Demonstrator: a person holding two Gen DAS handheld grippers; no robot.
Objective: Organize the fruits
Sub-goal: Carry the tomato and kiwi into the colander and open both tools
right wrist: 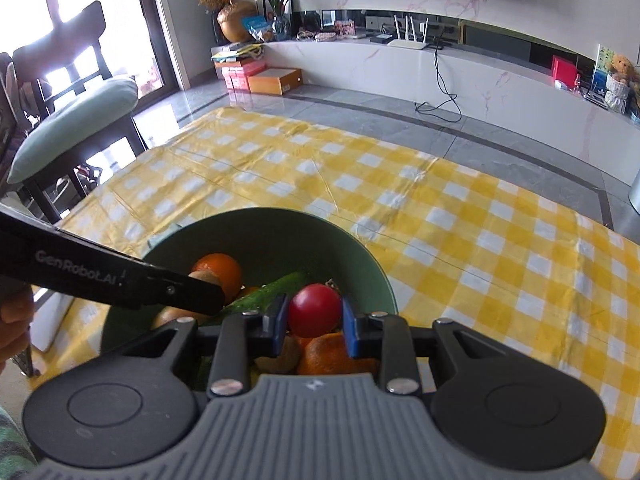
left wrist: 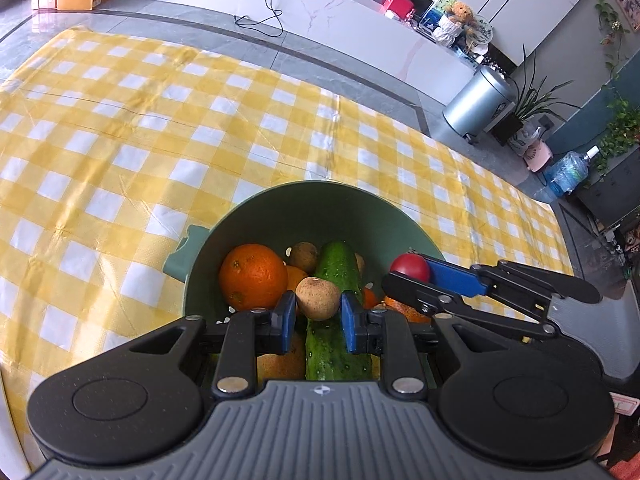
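A green bowl (left wrist: 320, 204) on the yellow checked tablecloth holds an orange (left wrist: 253, 277), a cucumber (left wrist: 336, 320), small brown round fruits and more oranges. My left gripper (left wrist: 318, 308) is shut on a small brown round fruit (left wrist: 318, 298) over the bowl. My right gripper (right wrist: 315, 314) is shut on a red tomato (right wrist: 315, 308) over the same bowl (right wrist: 280, 228); it shows in the left wrist view (left wrist: 408, 276) at the bowl's right rim. The left gripper's finger (right wrist: 192, 292) crosses the right wrist view from the left.
The tablecloth (left wrist: 160, 140) spreads to the left and beyond the bowl. A chair with a pale cushion (right wrist: 76, 120) stands at the table's far left. A metal bin (left wrist: 478, 100) and plants stand on the floor to the right.
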